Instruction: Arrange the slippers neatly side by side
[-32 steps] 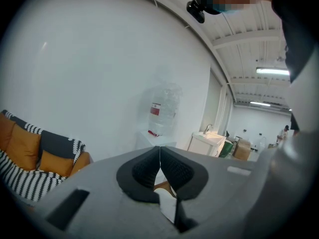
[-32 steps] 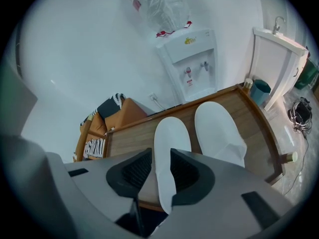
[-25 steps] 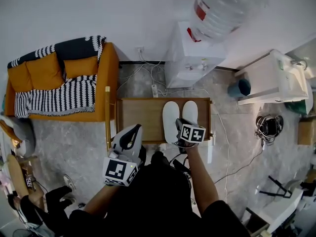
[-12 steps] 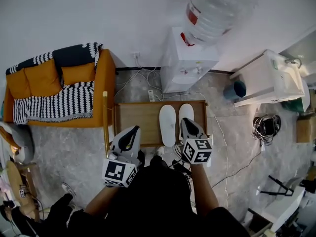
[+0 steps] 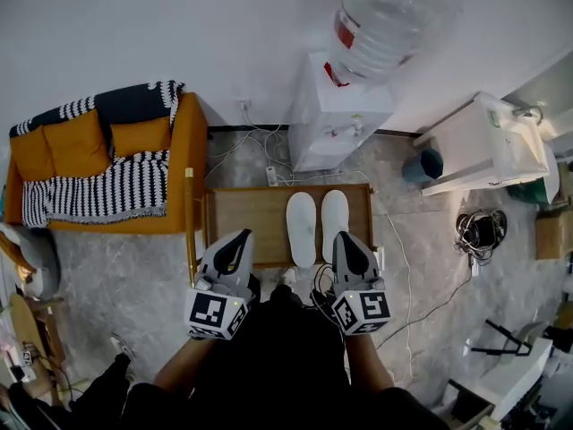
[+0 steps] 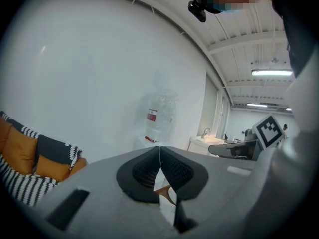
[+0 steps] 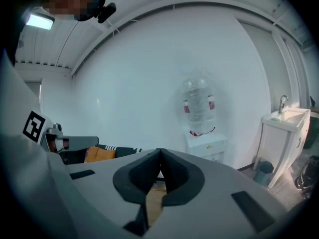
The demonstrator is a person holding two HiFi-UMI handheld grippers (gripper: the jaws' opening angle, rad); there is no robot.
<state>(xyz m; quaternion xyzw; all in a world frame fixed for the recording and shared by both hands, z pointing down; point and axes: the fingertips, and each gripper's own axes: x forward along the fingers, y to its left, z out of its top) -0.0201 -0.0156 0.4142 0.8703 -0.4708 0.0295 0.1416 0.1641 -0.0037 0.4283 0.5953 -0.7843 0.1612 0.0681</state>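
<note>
Two white slippers [image 5: 302, 228] lie parallel, just beside each other, on the right half of the low wooden bench [image 5: 243, 211] in the head view, with the left gripper [image 5: 238, 240] and right gripper [image 5: 346, 240] raised at its near edge (neither touching a slipper). The left gripper view shows its jaws pressed together, empty. The right gripper view shows jaws that have just been closing, now together on nothing.

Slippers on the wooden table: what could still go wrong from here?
1. The right gripper, shut and empty, hangs near the near end of the right slipper; a careless dip might nudge it askew from the left slipper.
2. Loose cables lie by the near edge of the table at the person's feet; snagging one might jolt it.
</note>
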